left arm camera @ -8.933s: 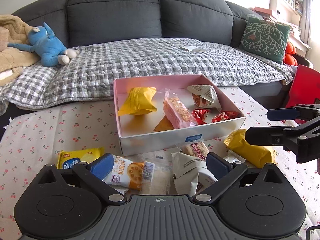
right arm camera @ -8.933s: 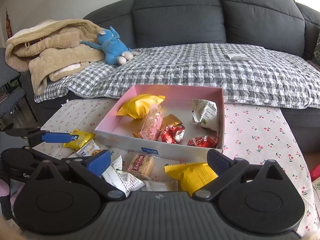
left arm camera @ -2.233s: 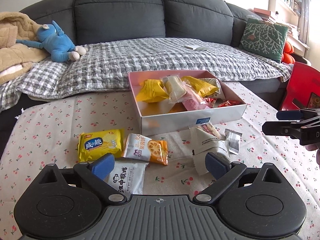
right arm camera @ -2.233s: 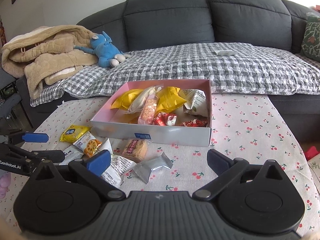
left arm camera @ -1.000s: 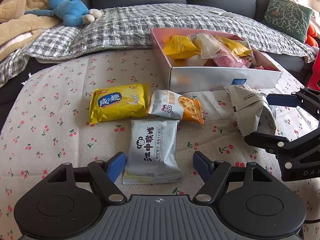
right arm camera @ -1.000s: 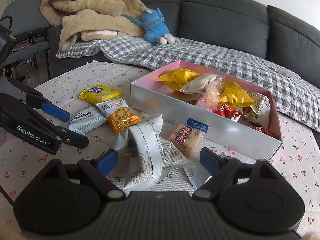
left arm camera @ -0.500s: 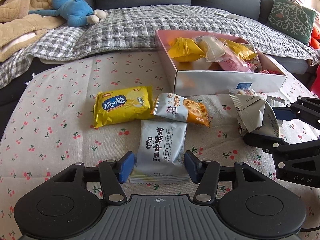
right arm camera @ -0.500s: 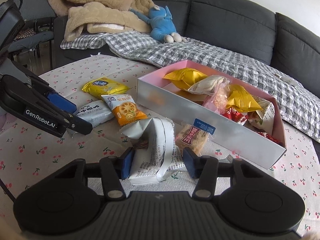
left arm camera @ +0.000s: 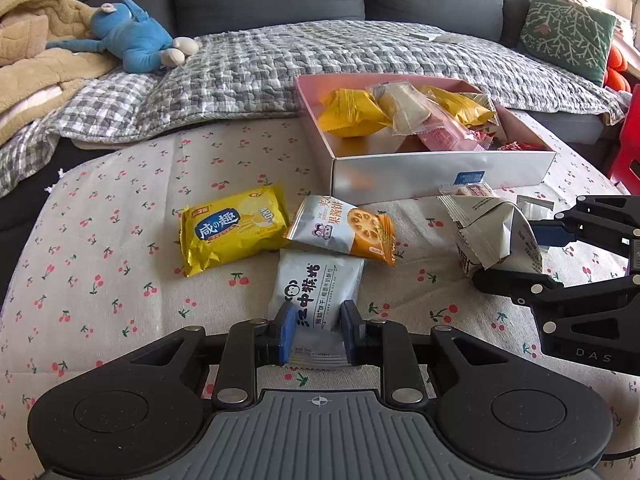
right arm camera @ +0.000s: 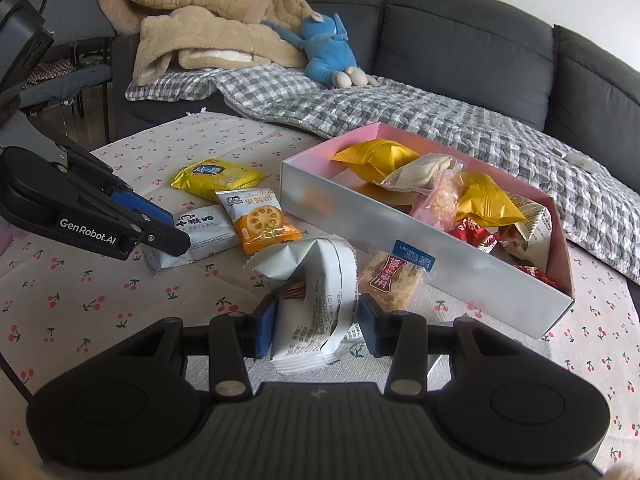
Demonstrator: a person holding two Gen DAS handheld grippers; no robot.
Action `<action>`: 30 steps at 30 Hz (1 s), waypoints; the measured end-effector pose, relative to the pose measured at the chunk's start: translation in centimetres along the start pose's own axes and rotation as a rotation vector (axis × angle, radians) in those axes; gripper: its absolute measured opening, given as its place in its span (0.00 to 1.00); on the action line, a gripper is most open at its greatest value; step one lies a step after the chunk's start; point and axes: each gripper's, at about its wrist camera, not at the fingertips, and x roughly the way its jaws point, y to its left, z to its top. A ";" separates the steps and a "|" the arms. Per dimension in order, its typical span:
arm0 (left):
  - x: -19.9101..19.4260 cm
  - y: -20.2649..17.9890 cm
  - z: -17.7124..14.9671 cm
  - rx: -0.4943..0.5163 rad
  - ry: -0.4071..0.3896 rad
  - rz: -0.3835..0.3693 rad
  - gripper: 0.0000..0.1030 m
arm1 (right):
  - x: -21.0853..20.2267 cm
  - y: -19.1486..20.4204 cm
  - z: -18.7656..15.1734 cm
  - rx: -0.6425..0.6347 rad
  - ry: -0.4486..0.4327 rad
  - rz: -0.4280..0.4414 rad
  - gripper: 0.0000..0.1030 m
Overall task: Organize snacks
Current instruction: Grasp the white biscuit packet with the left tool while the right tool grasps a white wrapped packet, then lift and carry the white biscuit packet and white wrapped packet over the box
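My left gripper (left arm camera: 316,334) is closing on the near end of a grey-white biscuit packet (left arm camera: 316,288) lying on the cherry-print tablecloth; both blue pads press its sides. My right gripper (right arm camera: 318,322) is closing too, its pads squeezing a crumpled white packet (right arm camera: 316,280) that buckles upward. The right wrist view has the left gripper (right arm camera: 168,226) at far left, over the grey-white packet (right arm camera: 200,228). A pink-lined white box (left arm camera: 420,172) behind holds several wrapped snacks. A yellow packet (left arm camera: 234,232) and an orange-and-white packet (left arm camera: 344,228) lie loose beside the held one.
A small pastry square (right arm camera: 392,276) rests against the box front (right arm camera: 360,216), with a silver sachet (left arm camera: 532,204) near it. Behind the table runs a grey sofa with a checked blanket (left arm camera: 320,52), a blue plush toy (left arm camera: 132,40) and a beige coat (right arm camera: 200,20).
Both grippers have gone from wide open around their packets to pinching them. The white packet has crumpled and risen between the right pads. Neither hand has shifted.
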 end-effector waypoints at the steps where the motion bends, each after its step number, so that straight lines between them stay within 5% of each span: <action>1: -0.1 0.0 0.0 0.004 -0.002 -0.005 0.22 | 0.0 0.0 0.0 0.000 0.001 0.001 0.38; 5: -0.5 0.0 0.2 0.011 -0.031 -0.013 0.28 | 0.1 0.1 0.1 0.000 0.003 0.002 0.38; 7: -0.5 -0.2 0.3 0.027 -0.050 -0.011 0.48 | 0.1 0.1 0.1 0.005 0.004 0.006 0.38; 10: 0.0 -0.5 0.4 0.058 -0.052 -0.008 0.63 | 0.1 0.0 0.2 0.017 0.005 0.012 0.38; 17: 1.9 -0.8 0.3 0.071 0.016 0.018 0.65 | -0.1 0.1 0.1 0.019 0.008 0.019 0.38; 24: 1.8 -0.5 0.6 0.007 0.035 -0.017 0.41 | -0.4 0.2 0.2 0.028 0.001 0.028 0.38; 30: 0.9 -0.3 0.5 -0.047 0.048 -0.048 0.39 | -1.0 -0.3 0.5 0.051 -0.016 0.026 0.38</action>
